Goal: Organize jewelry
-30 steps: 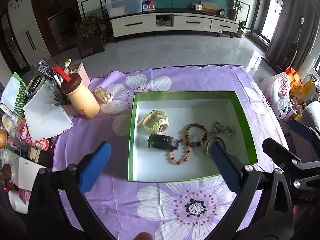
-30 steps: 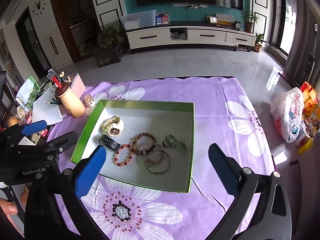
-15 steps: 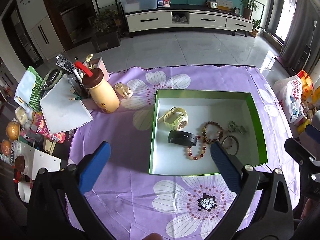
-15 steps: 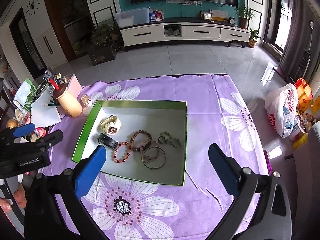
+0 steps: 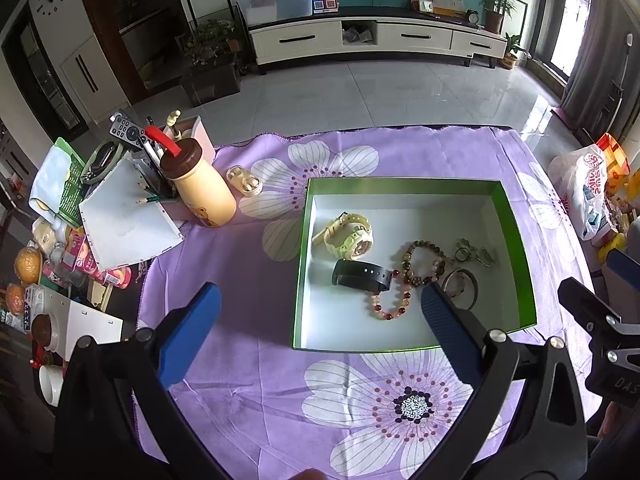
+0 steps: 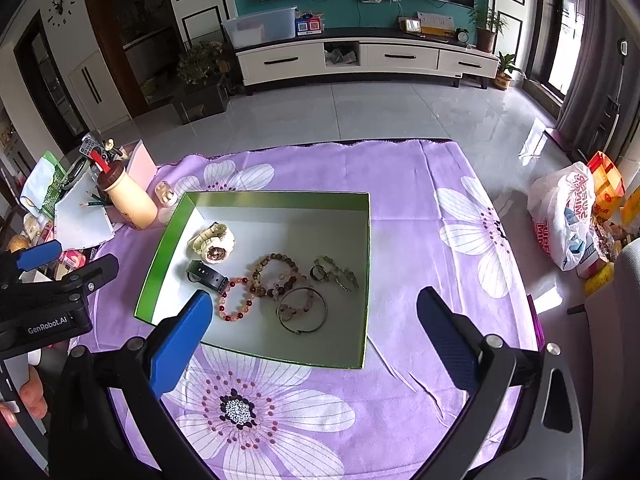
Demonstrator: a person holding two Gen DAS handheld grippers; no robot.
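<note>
At the far left of my left wrist view sat a clutter of papers and a pen holder point(image 5: 160, 168), and just right of it a cream bottle point(image 5: 204, 196) with a brown cap, standing upright on the purple floral cloth point(image 5: 240, 280). A small earbud case point(image 5: 245, 179) lay beside the bottle. My left gripper point(image 5: 320, 312) hung above the cloth with its blue fingers spread wide and nothing between them; its right finger overlapped the near part of the green tray point(image 5: 516, 240). All the jewelry lay inside that tray: a cream watch point(image 5: 348, 236) toward the left wall, a black band point(image 5: 362, 274) just in front of it, a brown bead bracelet point(image 5: 424, 260) touching a red bead bracelet point(image 5: 390, 306), a metal bangle point(image 5: 460, 286) partly behind my finger, and a small chain piece point(image 5: 476, 252) furthest right. In the right wrist view, my right gripper point(image 6: 316, 320) was likewise wide open and empty, hovering over the near edge of the tray, with the left tool visible at the left edge. Well off to the right, a white plastic bag point(image 6: 560, 216) sat on the floor.
</note>
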